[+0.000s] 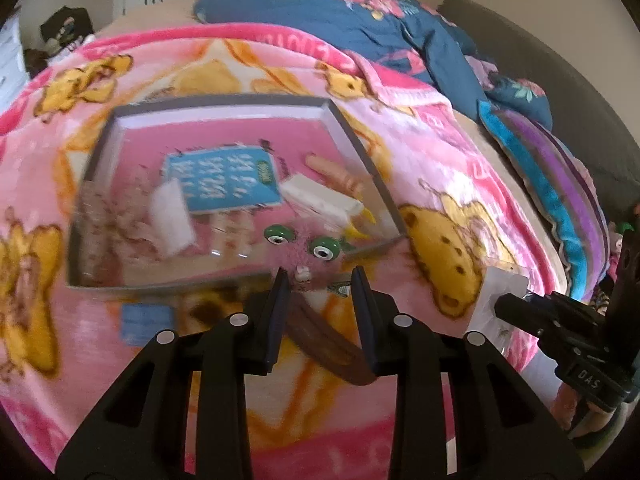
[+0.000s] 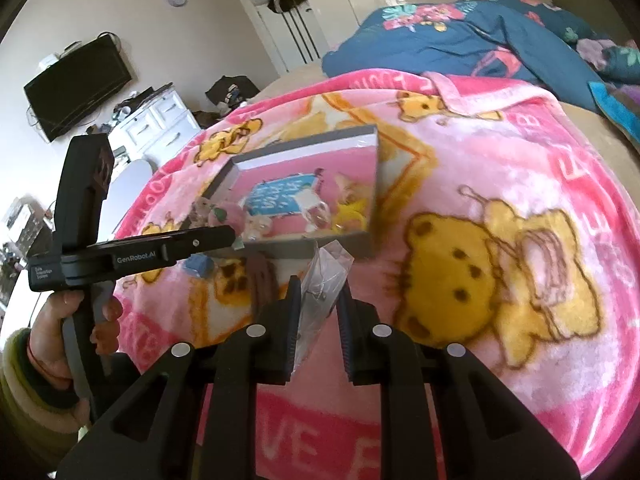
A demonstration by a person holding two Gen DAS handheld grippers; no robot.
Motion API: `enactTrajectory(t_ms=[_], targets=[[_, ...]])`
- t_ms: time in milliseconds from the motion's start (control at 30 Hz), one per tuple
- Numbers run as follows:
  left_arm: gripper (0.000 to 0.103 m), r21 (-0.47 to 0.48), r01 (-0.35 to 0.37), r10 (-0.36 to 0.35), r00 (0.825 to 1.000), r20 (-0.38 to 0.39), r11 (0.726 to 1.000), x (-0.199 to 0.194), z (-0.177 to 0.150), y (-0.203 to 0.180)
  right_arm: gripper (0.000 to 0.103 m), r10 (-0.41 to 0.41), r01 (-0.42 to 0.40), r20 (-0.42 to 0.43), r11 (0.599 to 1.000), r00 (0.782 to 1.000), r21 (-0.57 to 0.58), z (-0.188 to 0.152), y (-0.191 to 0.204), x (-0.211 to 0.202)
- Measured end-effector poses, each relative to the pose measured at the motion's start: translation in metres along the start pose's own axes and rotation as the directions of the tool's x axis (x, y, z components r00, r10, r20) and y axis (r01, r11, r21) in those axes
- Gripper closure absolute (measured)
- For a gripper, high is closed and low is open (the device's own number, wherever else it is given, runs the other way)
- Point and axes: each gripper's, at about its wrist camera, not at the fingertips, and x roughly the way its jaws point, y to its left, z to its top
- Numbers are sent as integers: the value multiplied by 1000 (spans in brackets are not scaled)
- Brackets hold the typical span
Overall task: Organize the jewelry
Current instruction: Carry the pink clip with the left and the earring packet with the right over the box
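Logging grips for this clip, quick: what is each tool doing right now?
Left tool: partly open, nothing visibly pinched between its fingers.
Right tool: closed on a clear plastic bag.

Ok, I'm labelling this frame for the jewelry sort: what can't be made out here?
Box contents: motion-blurred, both wrist views.
Clear bag in the right gripper: contents too small, right wrist view.
Left gripper: whether it grips the small charm at its tips, left wrist view.

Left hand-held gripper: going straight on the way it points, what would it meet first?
Probably the small white charm just beyond the left hand-held gripper, by the near wall of the grey tray; depth is unclear.
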Motion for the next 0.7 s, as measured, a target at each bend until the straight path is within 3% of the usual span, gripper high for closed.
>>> enactTrajectory(t_ms=[267, 700], targets=[[80, -23, -43, 44, 998, 53, 999, -31, 9, 28, 86, 35, -34, 27, 998, 999, -56, 25, 32, 5], [80, -56, -69, 74, 993, 90, 996, -42, 17, 55, 86, 77, -67, 70, 989, 995, -129, 72, 66, 23]])
